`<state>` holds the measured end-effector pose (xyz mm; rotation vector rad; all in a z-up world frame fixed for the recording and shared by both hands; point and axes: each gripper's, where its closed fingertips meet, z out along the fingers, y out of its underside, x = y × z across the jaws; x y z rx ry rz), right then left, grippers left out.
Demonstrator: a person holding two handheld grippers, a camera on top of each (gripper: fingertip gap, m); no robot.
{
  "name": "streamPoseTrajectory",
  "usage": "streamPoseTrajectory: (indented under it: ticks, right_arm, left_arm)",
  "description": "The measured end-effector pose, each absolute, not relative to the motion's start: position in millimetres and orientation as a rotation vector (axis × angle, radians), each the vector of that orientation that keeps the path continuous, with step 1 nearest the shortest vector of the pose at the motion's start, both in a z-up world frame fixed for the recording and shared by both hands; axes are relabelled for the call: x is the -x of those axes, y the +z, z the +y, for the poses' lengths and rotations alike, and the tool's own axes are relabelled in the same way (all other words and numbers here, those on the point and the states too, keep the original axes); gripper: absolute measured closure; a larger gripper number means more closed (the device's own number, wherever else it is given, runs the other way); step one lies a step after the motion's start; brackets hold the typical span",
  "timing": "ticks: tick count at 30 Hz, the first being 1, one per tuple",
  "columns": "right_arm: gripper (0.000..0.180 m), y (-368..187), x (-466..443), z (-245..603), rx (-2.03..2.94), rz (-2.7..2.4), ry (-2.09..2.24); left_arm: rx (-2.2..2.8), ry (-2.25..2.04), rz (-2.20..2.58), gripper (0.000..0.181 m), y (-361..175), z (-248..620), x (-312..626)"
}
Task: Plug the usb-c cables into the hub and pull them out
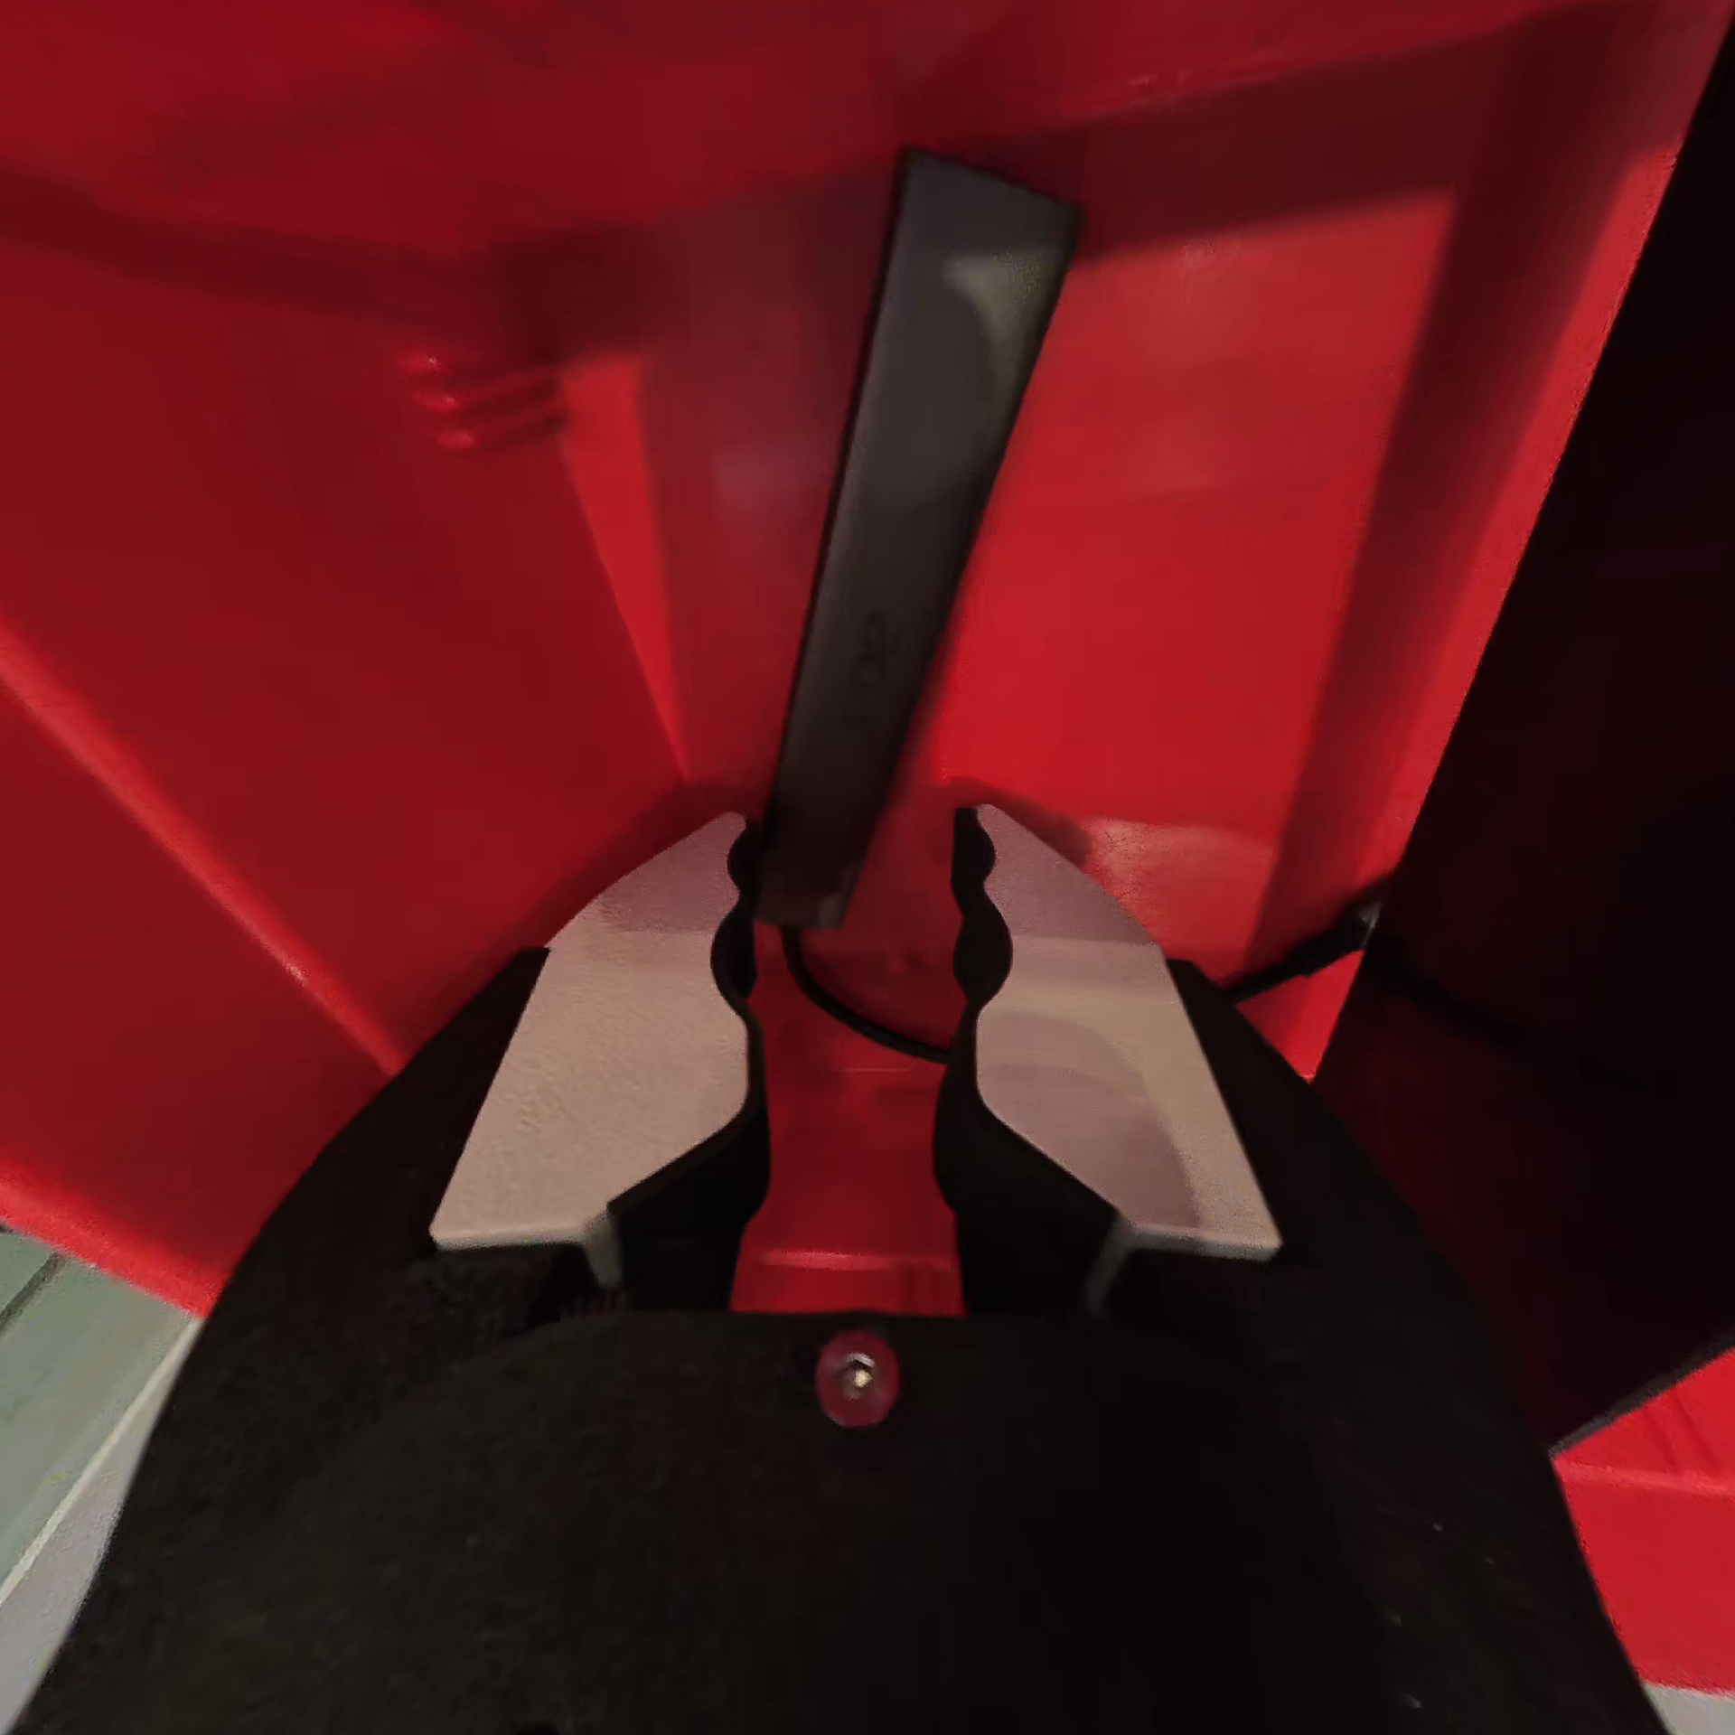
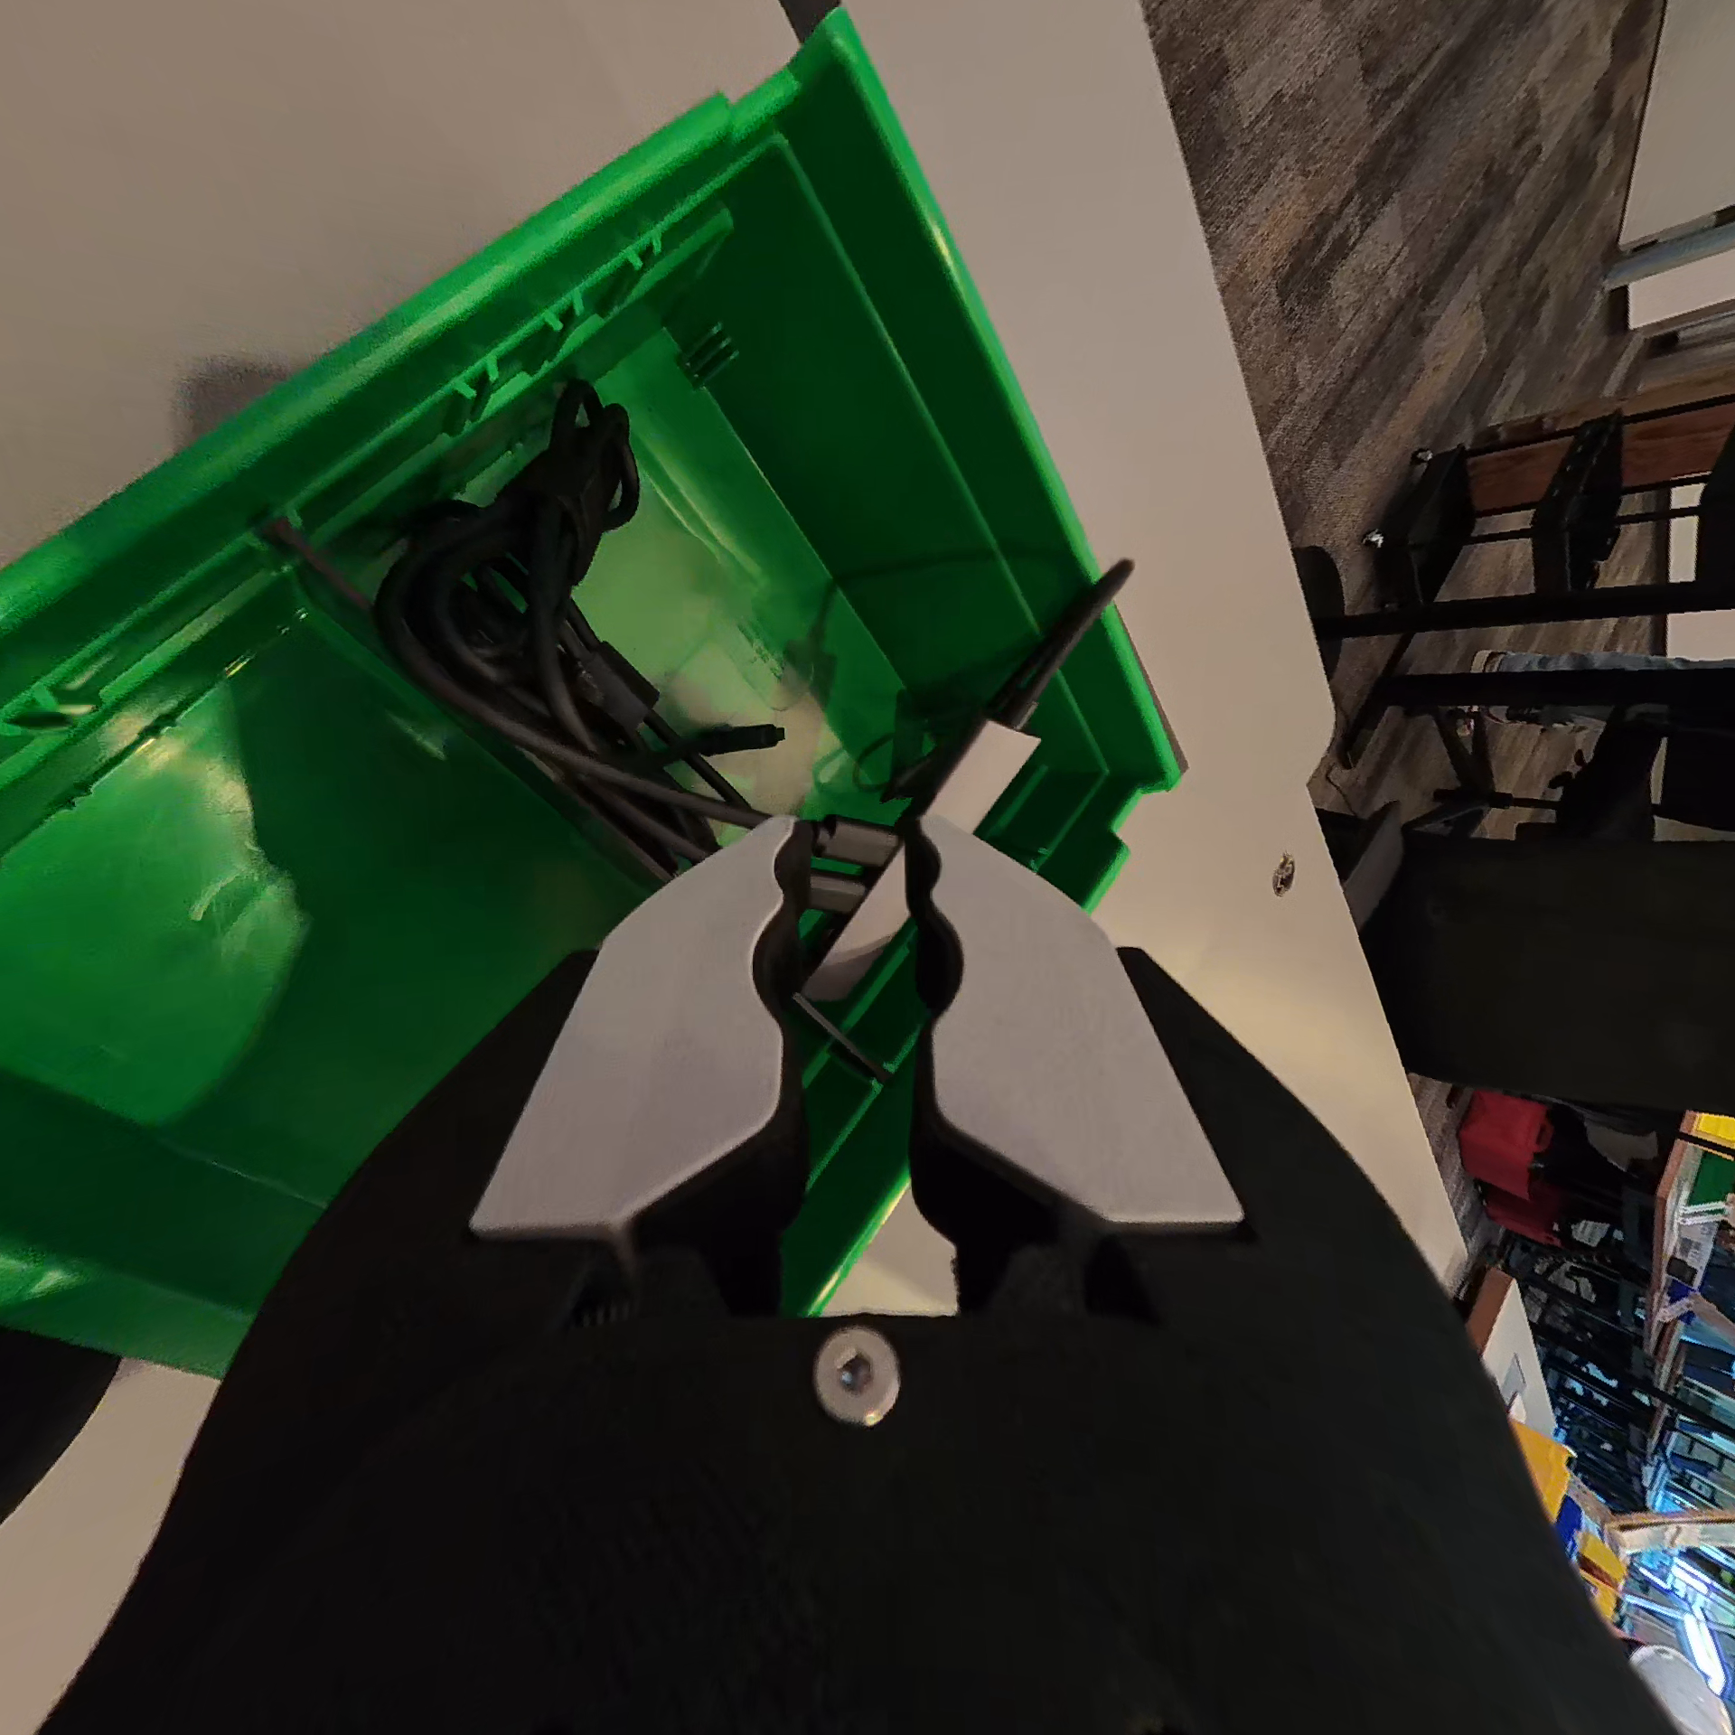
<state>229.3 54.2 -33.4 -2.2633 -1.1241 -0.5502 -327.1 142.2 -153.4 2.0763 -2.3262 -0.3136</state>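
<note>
Black hand-held gripper [image 1: 850,831], grey fingers [image 1: 620,1033], silver screw [image 2: 854,1375]

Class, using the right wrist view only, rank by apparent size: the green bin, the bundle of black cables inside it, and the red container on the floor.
1. green bin
2. bundle of black cables
3. red container, though it sits farther off, so its true size is unsure.

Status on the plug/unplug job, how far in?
Done: two silver plugs look seated in the silver hub, though blur makes this uncertain.
In hand: right claw appears shut on that hub over the green bin. Left claw sits open around the near end of the dark hub in the red bin.
Left: pulling those plugs. The dark hub isn't gripped yet.
</note>
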Motion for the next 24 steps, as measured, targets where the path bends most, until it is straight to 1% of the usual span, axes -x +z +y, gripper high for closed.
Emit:
streamPoseTrajectory:
  ticks: [1,3,4,6,10,13,17,20,24]
  right_arm:
    - [0.160,-36.5,-228.2,55.0,2.274,-1.135,-0.550]
    - [0.160,-41.9,-226.7,56.2,2.286,-1.161,-0.555]
    - [0.160,-43.8,-226.1,56.1,2.289,-1.174,-0.555]
    - [0.161,-44.5,-225.7,55.5,2.291,-1.180,-0.552]
    - [0.161,-38.4,-224.4,56.0,2.260,-1.163,-0.538]
    - [0.162,-35.0,-222.4,56.7,2.239,-1.160,-0.528]
    - [0.162,-33.8,-217.8,57.5,2.216,-1.171,-0.506]
    - [0.162,-29.5,-213.5,57.5,2.188,-1.175,-0.489]
    - [0.162,-20.7,-210.9,56.9,2.144,-1.162,-0.476]
  left_arm:
    - [-2.071,-0.297,-2.314,0.144,-153.9,141.4,327.1]
    - [-2.012,-0.277,-2.315,0.157,-154.8,136.0,327.7]
    - [-1.999,-0.284,-2.306,0.159,-154.9,134.1,328.1]
    - [-2.069,-0.323,-2.254,0.159,-154.1,135.5,329.3]
    - [-2.217,-0.781,-2.199,0.159,-139.5,159.0,350.5]
    - [-2.359,-0.951,-2.180,0.159,-118.1,159.0,354.1]
    - [-2.464,-1.334,-2.240,0.159,-66.9,162.5,351.6]
    - [-2.446,-1.707,-2.197,0.159,-7.3,159.9,356.1]
    - [-2.625,-1.809,-2.204,0.159,68.2,132.2,340.1]
